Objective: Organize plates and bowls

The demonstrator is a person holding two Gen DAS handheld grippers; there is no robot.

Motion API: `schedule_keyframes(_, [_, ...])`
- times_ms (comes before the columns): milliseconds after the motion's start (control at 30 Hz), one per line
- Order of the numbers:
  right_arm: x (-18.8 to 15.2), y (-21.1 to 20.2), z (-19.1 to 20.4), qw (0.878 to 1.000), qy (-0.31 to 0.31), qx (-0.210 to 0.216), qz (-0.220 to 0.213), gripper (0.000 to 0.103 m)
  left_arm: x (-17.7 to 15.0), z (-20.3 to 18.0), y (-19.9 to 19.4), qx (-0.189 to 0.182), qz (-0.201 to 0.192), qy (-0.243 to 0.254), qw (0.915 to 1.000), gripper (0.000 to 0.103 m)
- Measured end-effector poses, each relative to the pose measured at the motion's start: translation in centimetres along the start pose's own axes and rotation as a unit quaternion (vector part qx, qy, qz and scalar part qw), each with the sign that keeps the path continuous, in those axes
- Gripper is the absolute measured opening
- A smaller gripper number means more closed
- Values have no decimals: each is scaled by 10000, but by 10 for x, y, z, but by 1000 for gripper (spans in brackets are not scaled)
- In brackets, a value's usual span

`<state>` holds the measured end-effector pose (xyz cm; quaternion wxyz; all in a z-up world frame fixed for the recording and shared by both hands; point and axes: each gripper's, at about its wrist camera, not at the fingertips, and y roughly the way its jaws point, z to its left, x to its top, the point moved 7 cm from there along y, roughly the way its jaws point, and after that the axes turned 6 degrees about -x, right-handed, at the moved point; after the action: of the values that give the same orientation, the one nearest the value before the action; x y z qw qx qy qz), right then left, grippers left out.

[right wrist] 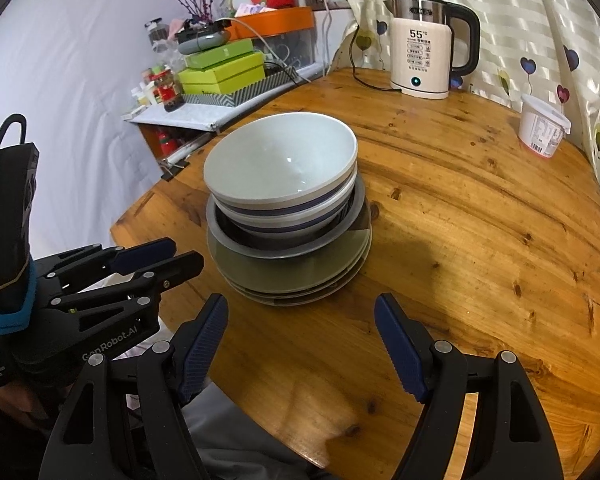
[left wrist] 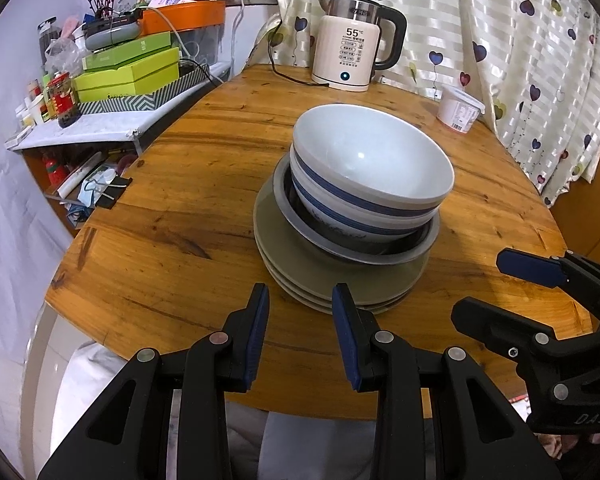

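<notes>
The round wooden counter (left wrist: 188, 216) lay under both claws. Ahead of them stood flat plates (left wrist: 300, 276), a gray bowl (left wrist: 364, 254) on those, and two white bowls (left wrist: 372, 164) on top. The left claw (left wrist: 302, 334) and right claw (right wrist: 302, 344) were released, holding nothing.

Everything sat relative to the stack of plates (left wrist: 340, 284) in the middle of the table (left wrist: 172, 264). On the plates sat a metal basin (left wrist: 380, 254), and in it two bowls (left wrist: 374, 168) nested one inside the other. Behind the plates, at the table's far edge, stood the kettle (left wrist: 354, 48), and a tub (left wrist: 460, 108) sat behind and to their right. Off to the left and behind was a shelf (left wrist: 80, 130) with boxes (left wrist: 128, 76) piled on it. In front of the plates hung the left gripper (left wrist: 300, 332), with the right gripper (right wrist: 302, 344) just to its right, both apart from the plates.
</notes>
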<state>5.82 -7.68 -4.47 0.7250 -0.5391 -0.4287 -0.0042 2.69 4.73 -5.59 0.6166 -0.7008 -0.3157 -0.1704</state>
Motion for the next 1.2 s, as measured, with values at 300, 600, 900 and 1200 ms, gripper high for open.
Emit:
schedule_keyframes(300, [0,0,0,10000,-2,1,4,77,-1,0,4,-15,64,10,10000,34])
schedule_keyframes(600, [-1,5,-2,10000,5,-38,37,77,-2,0,7,-21,99,16,9999,34])
schedule_keyframes(900, [-2,6,-2,10000,10,-43,46,77,-3,-1,7,-25,96,38,9999,34])
schedule_keyframes(1200, [-3,7,-2,10000,25,-36,51,77,-6,-6,9,-115,141,18,9998,34])
